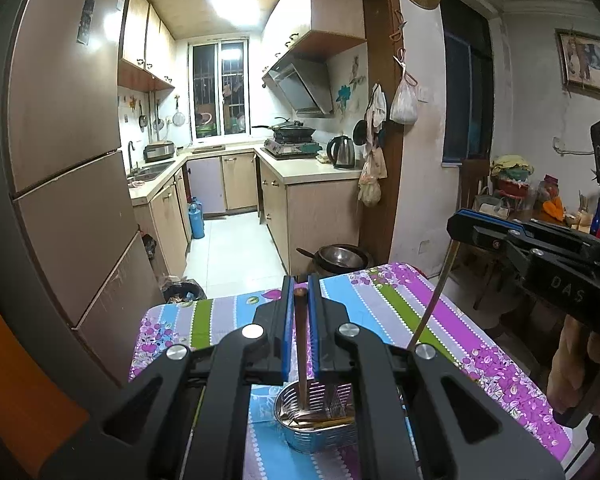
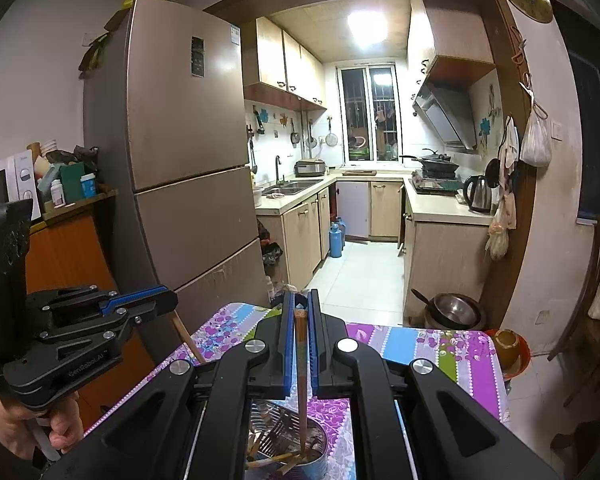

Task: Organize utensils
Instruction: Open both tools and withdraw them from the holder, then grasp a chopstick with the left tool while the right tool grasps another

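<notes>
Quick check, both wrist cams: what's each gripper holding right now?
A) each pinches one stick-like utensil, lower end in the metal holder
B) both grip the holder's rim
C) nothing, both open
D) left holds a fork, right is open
A: the left gripper is shut on a brown chopstick and the right gripper is shut on another wooden chopstick, both reaching down into the metal utensil holder on the table.

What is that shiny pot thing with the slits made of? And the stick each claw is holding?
The utensil holder looks like metal, probably stainless steel: silvery, shiny, with thin slots cut through its wall. The chopstick in the left gripper looks like wood or bamboo: dull brown, no shine. The right gripper pinches a similar brown chopstick with a squared top.
</notes>
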Demonstrator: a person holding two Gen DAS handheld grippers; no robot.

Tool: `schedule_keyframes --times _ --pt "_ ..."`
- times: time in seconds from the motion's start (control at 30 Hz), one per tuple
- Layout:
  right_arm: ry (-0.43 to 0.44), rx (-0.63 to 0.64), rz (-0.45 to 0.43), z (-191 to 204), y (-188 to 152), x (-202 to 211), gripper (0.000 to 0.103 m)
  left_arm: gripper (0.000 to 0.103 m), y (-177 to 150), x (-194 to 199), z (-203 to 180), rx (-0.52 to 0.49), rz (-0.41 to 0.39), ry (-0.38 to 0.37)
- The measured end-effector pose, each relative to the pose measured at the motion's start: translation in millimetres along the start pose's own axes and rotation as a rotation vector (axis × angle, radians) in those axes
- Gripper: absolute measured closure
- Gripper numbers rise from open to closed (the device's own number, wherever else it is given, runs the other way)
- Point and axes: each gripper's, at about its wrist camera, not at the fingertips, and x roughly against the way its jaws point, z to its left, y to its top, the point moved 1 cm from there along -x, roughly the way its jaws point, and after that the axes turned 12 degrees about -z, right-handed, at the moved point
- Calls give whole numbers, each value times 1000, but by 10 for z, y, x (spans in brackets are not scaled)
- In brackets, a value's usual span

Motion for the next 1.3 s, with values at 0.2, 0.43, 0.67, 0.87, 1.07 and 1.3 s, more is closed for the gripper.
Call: schedule_keyframes --times 0.2,0.43,0.67,0.87,1.07,1.3 --pt "8 -4 11 25 -57 -54 95 96 -34 -58 -24 -21 17 3" --pt "-5 -7 -7 -5 -37 -6 77 73 -16 -23 3 -13 -8 16" --pt "-15 8 -74 8 100 465 68 73 -65 339 -47 -43 -60 10" --pt "32 47 -170 192 -84 1488 60 59 -491 1328 -46 -101 -183 -10" --pt "77 16 -153 487 -1151 2407 60 57 -1483 2023 -112 -131 -137 -53" --pt "-17 -2 -8 1001 -2711 2782 60 58 -2801 2102 -358 -38 54 -139"
